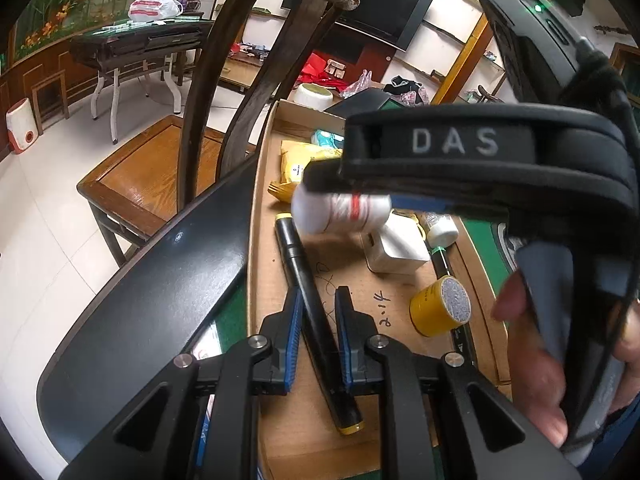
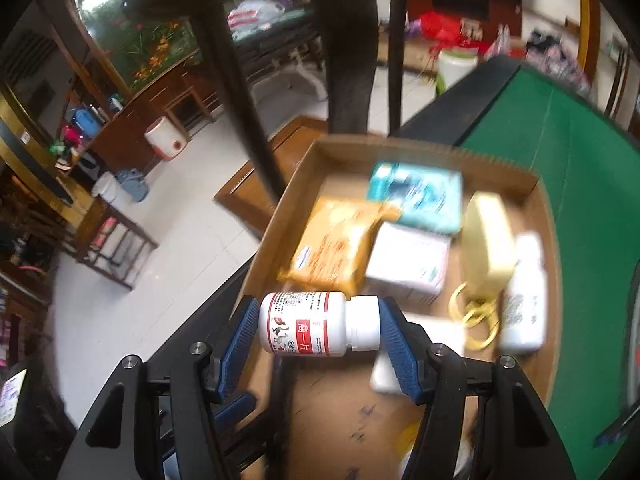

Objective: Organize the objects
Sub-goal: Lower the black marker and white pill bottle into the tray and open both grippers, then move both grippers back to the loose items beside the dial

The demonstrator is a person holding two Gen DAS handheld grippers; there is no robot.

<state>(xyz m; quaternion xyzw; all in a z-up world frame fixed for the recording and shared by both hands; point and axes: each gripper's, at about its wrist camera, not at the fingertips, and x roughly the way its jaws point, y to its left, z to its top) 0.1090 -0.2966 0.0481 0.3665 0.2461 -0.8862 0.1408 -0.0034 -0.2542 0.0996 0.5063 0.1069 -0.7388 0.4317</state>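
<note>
A shallow cardboard tray [image 1: 352,264] sits on a green table. My right gripper [image 2: 318,322] is shut on a white pill bottle [image 2: 316,324] with a red-edged label, held sideways above the tray [image 2: 304,168]; the bottle also shows in the left wrist view [image 1: 340,210]. My left gripper [image 1: 316,312] is low over the tray, its blue pads [image 1: 294,316] open on either side of a black pen with yellow ends [image 1: 316,320], not pressing it. The right gripper's body [image 1: 480,160] fills the upper right of the left wrist view.
In the tray lie a yellow can [image 1: 440,308], a white box [image 1: 396,248], a yellow packet [image 2: 336,244], a teal packet [image 2: 416,196], a cream round case [image 2: 488,236] and another white bottle [image 2: 524,304]. A wooden chair [image 1: 160,176] stands beside the table's black rim [image 1: 152,288].
</note>
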